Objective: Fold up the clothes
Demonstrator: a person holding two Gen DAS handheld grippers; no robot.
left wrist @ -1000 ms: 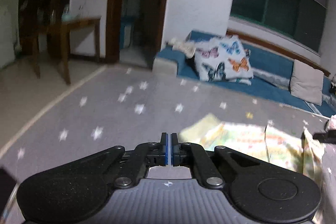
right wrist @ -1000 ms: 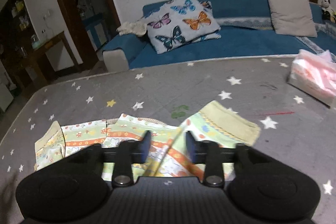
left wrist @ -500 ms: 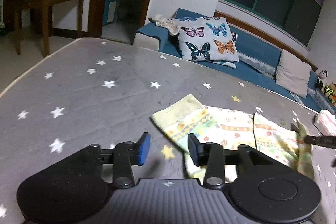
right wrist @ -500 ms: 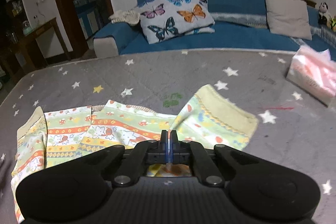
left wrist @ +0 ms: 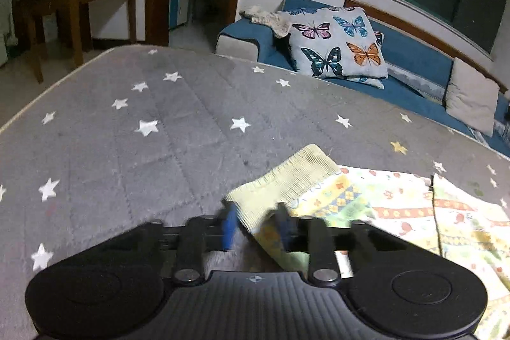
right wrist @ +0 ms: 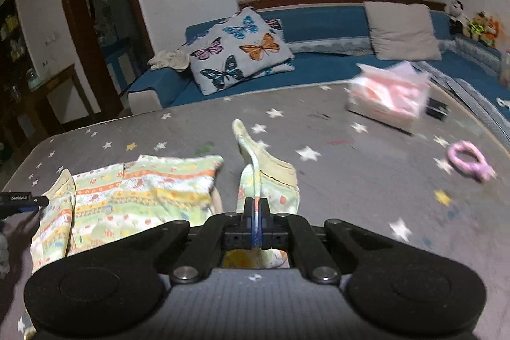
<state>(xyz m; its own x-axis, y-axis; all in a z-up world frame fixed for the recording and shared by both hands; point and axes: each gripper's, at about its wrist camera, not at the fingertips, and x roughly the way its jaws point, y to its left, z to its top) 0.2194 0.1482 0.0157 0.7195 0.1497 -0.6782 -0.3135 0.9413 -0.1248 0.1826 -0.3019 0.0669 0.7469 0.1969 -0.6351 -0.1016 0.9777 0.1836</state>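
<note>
A small patterned garment (left wrist: 395,206) in pale green, yellow and orange lies on the grey star-print mat (left wrist: 159,129). My left gripper (left wrist: 255,227) is open, its blue-padded jaws on either side of the garment's ribbed cuff (left wrist: 287,180). In the right wrist view the garment (right wrist: 140,196) lies spread at left. My right gripper (right wrist: 256,223) is shut on a fold of its right leg (right wrist: 271,180), which stands lifted off the mat. The left gripper's tip (right wrist: 22,199) shows at the far left edge.
A pink tissue pack (right wrist: 389,94) and a pink ring toy (right wrist: 468,160) lie on the mat at the right. A blue sofa (right wrist: 318,66) with a butterfly cushion (right wrist: 239,47) runs behind the mat. A wooden table (left wrist: 95,8) stands far left.
My left gripper opened, then came down over the ribbed cuff. My right gripper shut on the garment's right leg and lifted it, pulling it apart from the rest.
</note>
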